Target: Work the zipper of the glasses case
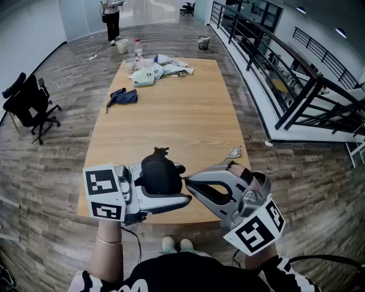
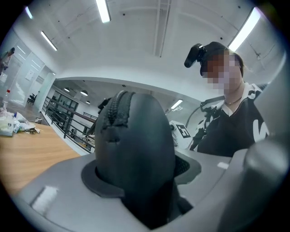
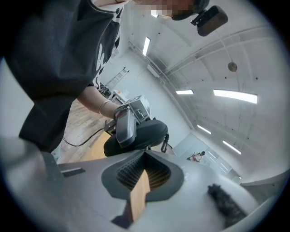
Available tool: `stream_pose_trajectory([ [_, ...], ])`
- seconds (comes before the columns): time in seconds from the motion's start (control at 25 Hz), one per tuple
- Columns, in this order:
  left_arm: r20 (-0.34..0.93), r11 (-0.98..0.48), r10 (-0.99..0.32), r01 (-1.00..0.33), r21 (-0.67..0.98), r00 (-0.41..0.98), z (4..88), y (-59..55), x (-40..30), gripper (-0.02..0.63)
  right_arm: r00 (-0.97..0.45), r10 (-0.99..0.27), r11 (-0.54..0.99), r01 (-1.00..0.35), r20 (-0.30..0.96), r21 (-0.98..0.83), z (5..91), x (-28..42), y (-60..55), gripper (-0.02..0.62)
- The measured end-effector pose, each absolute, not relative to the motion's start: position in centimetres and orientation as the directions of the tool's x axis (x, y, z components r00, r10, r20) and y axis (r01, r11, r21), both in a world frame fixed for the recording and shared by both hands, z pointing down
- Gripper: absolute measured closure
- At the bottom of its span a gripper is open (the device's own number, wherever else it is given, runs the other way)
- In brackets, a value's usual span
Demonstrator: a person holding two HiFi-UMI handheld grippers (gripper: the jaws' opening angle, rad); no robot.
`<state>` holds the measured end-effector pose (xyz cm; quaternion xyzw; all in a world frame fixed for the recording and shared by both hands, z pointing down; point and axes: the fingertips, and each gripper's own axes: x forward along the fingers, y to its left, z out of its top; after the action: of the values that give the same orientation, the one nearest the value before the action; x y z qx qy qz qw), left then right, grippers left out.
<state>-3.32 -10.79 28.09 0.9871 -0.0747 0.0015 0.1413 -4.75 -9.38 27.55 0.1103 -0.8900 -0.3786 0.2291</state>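
The black glasses case (image 1: 158, 173) is held in the air over the near edge of the wooden table (image 1: 171, 122), and my left gripper (image 1: 162, 187) is shut on it. In the left gripper view the case (image 2: 136, 149) fills the space between the jaws, with its zipper (image 2: 117, 108) running up over the top. My right gripper (image 1: 186, 182) points left, and its tips are at the case's right end. The right gripper view shows its jaws meeting at the tips (image 3: 145, 152), just below the case (image 3: 145, 133). Whether they pinch a zipper pull is hidden.
Bags, bottles and wrappers (image 1: 151, 68) clutter the table's far end. A dark cloth (image 1: 122, 97) lies mid-left and a small crumpled wrapper (image 1: 234, 152) near the right edge. An office chair (image 1: 31, 105) stands left, a railing (image 1: 285, 80) runs on the right, and a person (image 1: 112, 17) stands far back.
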Motion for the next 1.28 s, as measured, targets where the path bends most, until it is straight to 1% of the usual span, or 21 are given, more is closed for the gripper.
stream_pose_trajectory([
  [0.6, -0.081, -0.93, -0.26, -0.227, 0.289, 0.962, 25.6, -13.1, -3.8, 0.318, -0.861, -0.367, 0.742, -0.042, 0.353, 0.669, 30.1, -4.4, -9.5, 0.589],
  [1.28, -0.156, -0.907, -0.342, -0.282, 0.313, 0.927, 23.4, -15.0, -4.9, 0.319, -0.858, -0.352, 0.783, -0.05, 0.375, 0.62, 31.4, -4.8, -9.8, 0.589],
])
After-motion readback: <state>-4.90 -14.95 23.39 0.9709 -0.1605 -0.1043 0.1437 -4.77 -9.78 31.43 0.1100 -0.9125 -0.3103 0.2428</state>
